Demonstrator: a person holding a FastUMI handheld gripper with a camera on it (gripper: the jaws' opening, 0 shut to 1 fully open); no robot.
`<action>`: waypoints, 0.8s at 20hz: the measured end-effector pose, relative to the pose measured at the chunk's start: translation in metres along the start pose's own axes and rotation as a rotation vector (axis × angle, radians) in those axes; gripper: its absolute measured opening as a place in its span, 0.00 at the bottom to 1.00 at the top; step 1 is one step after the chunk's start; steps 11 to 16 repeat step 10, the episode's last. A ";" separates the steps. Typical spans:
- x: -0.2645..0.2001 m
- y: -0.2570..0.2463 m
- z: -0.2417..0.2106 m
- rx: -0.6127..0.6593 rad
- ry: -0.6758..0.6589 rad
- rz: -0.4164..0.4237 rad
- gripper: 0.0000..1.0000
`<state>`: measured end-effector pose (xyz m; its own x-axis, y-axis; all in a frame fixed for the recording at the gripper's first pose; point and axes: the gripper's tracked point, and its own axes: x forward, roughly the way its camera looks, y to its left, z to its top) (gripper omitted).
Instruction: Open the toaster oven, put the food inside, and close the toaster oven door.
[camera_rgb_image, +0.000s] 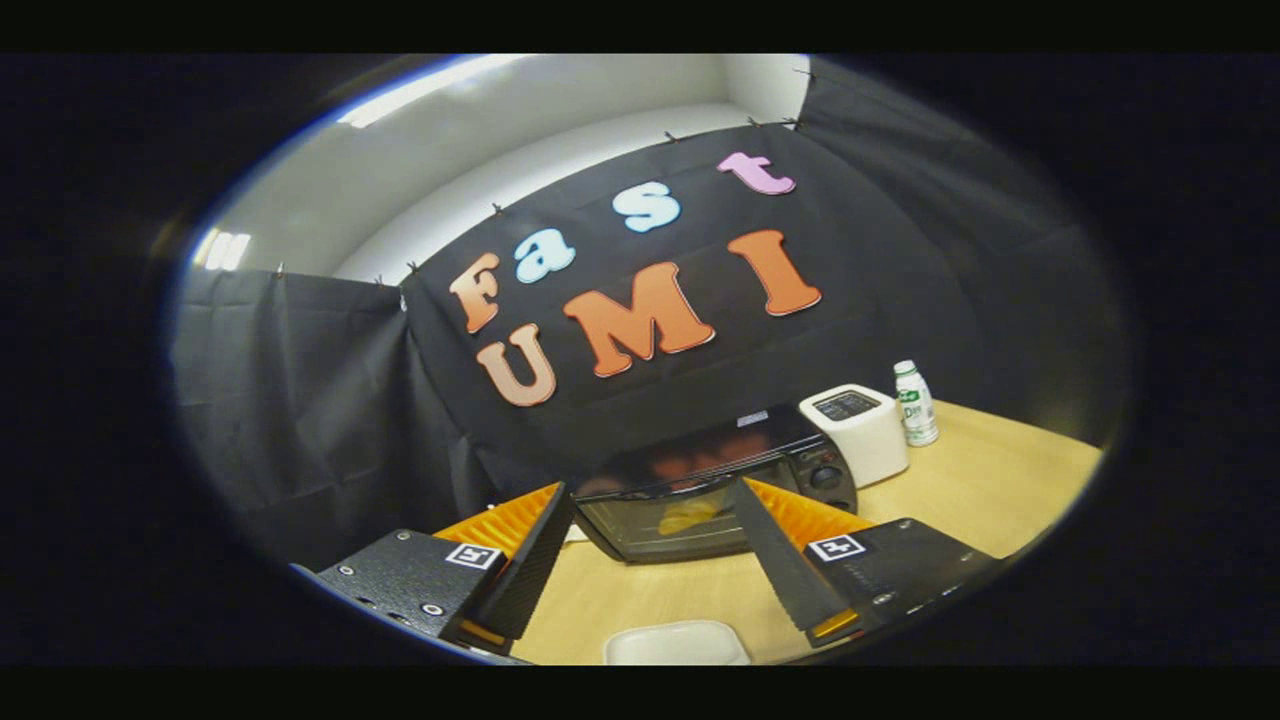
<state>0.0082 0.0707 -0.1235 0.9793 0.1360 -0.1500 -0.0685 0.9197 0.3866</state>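
Observation:
A black toaster oven (715, 480) stands on the wooden table (990, 490) against the booth wall, just beyond my fingertips. Its glass door is shut and upright. Through the glass a yellowish piece of food (690, 515) lies inside. Two knobs (825, 478) sit on the oven's right side. My gripper (650, 500) is held back from the oven, open, its fingers spread wide with nothing between them. A white plate (676, 642) lies on the table between the fingers, close to me, with nothing on its visible part.
A white boxy appliance (858, 430) stands right beside the oven. A small white bottle with a green label (914, 402) stands just right of it. Bare tabletop stretches to the right of the oven and between the plate and the oven.

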 end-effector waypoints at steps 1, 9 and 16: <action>-0.004 0.000 0.004 -0.035 -0.009 -0.007 0.96; -0.025 0.009 0.003 -0.160 -0.012 -0.023 0.96; -0.027 0.010 0.002 -0.181 -0.012 -0.020 0.96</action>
